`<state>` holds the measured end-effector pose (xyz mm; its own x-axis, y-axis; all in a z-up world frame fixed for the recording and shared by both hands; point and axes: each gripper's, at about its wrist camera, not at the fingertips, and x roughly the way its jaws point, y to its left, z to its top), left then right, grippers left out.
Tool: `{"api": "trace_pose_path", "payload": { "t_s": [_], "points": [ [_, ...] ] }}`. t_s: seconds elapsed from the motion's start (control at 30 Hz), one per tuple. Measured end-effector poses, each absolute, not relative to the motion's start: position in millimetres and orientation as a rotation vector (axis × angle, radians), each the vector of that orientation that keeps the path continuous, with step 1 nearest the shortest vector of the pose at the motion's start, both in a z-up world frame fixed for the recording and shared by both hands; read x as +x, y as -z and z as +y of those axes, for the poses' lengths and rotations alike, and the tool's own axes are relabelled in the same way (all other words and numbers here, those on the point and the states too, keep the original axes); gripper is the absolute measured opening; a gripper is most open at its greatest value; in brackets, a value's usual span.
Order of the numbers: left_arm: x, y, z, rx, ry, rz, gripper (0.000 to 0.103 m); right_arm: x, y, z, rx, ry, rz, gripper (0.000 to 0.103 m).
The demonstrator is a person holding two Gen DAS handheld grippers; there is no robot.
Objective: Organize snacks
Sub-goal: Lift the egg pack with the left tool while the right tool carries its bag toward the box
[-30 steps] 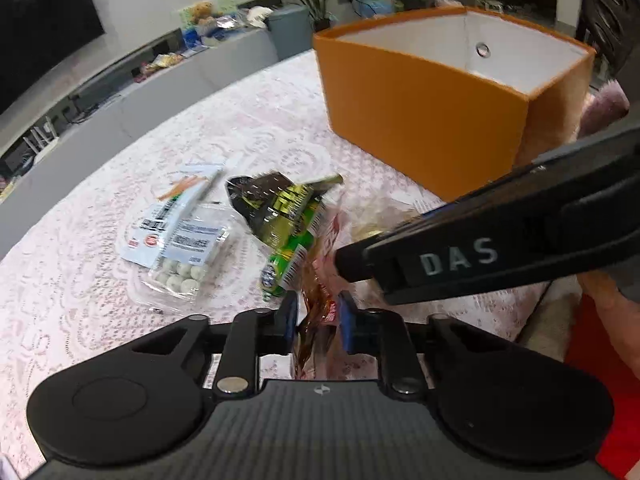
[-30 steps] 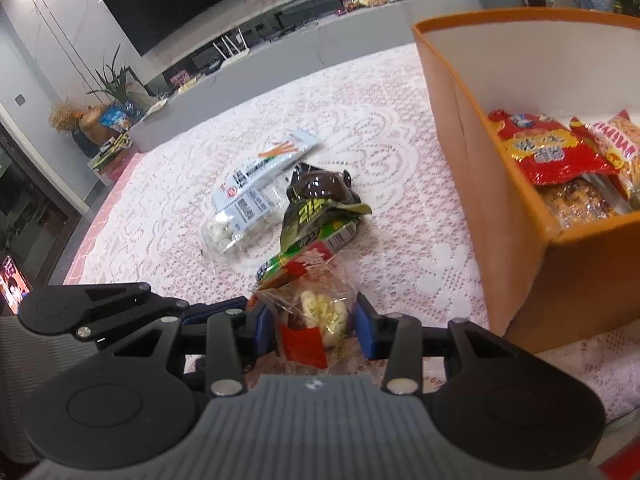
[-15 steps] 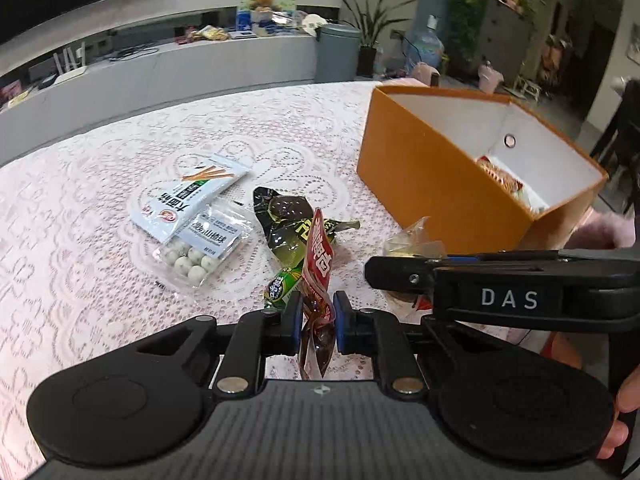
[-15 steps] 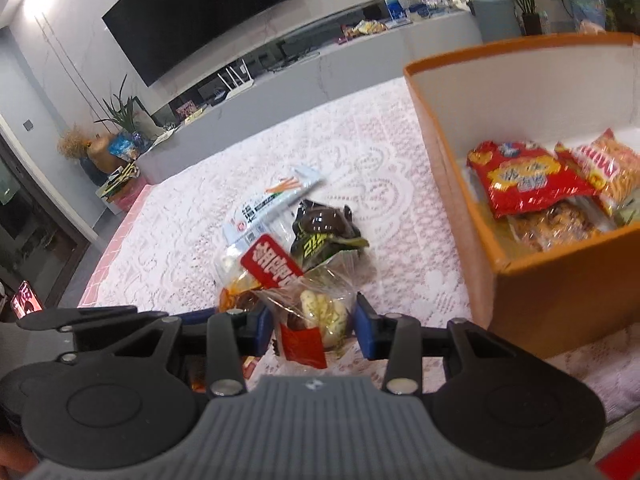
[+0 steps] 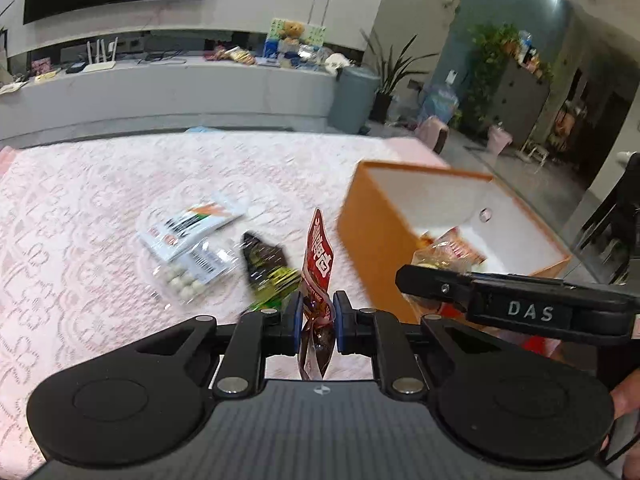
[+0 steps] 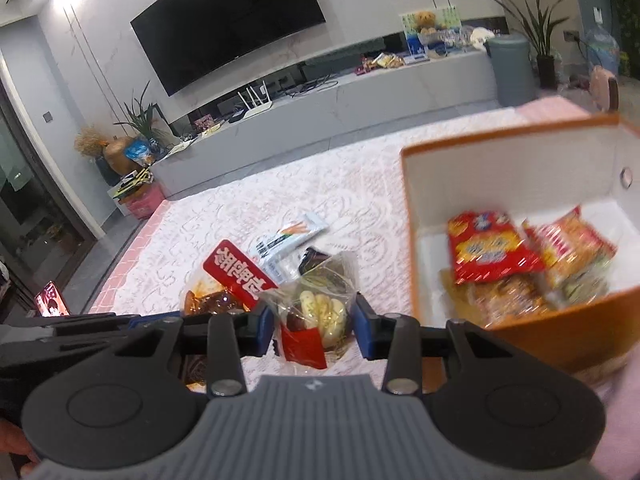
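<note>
My left gripper [image 5: 316,322] is shut on a red-topped brown snack pouch [image 5: 317,264], which stands edge-on between the blue pads, lifted off the table. The same pouch [image 6: 236,276] shows at the left in the right wrist view. My right gripper [image 6: 314,328] is shut on a clear bag of pale snacks with a red label [image 6: 320,308], also held in the air. The orange box [image 6: 532,344] with a white inside lies to the right and holds several red and orange packets [image 6: 492,252]. In the left wrist view the right gripper's black arm [image 5: 516,308] crosses in front of the orange box [image 5: 368,240].
On the pink lace tablecloth [image 5: 100,220] lie a white stick-snack packet [image 5: 192,224], a clear pack of white balls [image 5: 192,272] and a dark green wrapper [image 5: 268,268]. A grey TV bench [image 6: 340,100] and plants stand beyond the table.
Both grippers have risen from the table with their snacks. The left gripper has rolled, so its pouch now stands upright. The box interior shows more fully.
</note>
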<state>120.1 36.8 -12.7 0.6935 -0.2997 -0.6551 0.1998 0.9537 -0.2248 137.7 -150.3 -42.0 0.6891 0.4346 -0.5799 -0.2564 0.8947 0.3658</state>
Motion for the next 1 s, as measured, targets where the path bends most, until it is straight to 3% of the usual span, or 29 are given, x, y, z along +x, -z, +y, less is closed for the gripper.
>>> {"api": "trace_pose_path", "payload": {
  "t_s": [0.4,1.0],
  "points": [
    [151,-27,-46,-0.066,0.412,0.67,0.017,168,12,-229,0.143,-0.31,0.77,0.039],
    [233,6,-129,-0.108,0.582,0.789,0.016,231,47,-305,-0.09,-0.199,0.938,0.039]
  ]
}}
